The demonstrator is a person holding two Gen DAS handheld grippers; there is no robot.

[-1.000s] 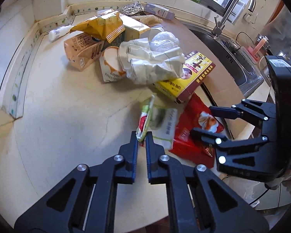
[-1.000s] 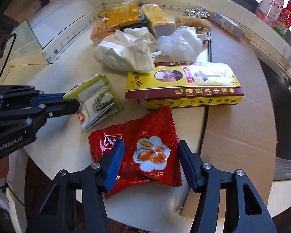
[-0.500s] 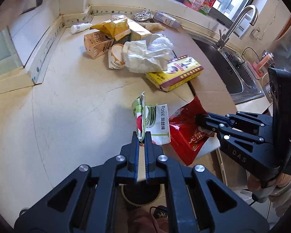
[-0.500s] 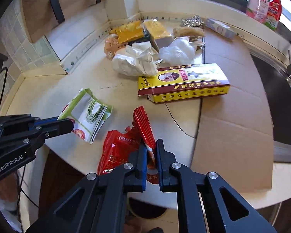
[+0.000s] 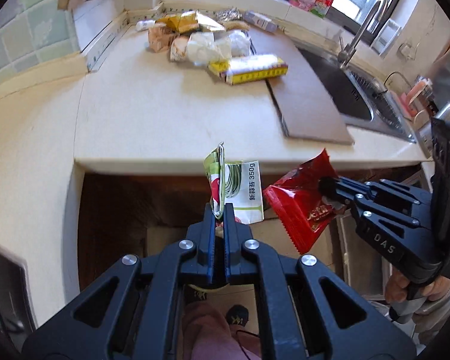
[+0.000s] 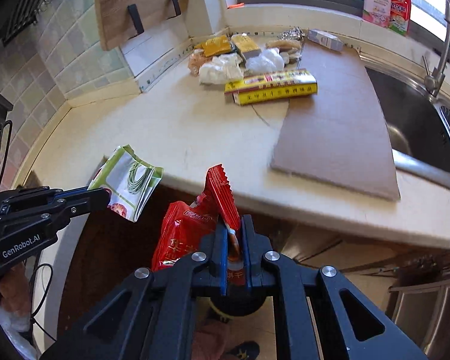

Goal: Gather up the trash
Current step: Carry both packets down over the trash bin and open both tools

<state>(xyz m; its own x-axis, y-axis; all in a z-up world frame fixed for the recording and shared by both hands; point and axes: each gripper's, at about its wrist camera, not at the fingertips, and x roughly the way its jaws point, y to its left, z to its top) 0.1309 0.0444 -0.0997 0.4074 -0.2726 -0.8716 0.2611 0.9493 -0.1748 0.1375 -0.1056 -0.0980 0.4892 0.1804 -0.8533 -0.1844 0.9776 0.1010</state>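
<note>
My left gripper is clamped on the edge of a green-and-white food pouch, held in the air just off the countertop edge. My right gripper is pinched on a red snack packet, which hangs beside the pouch. The rest of the trash, a yellow box and crumpled wrappers, lies by the far wall.
</note>
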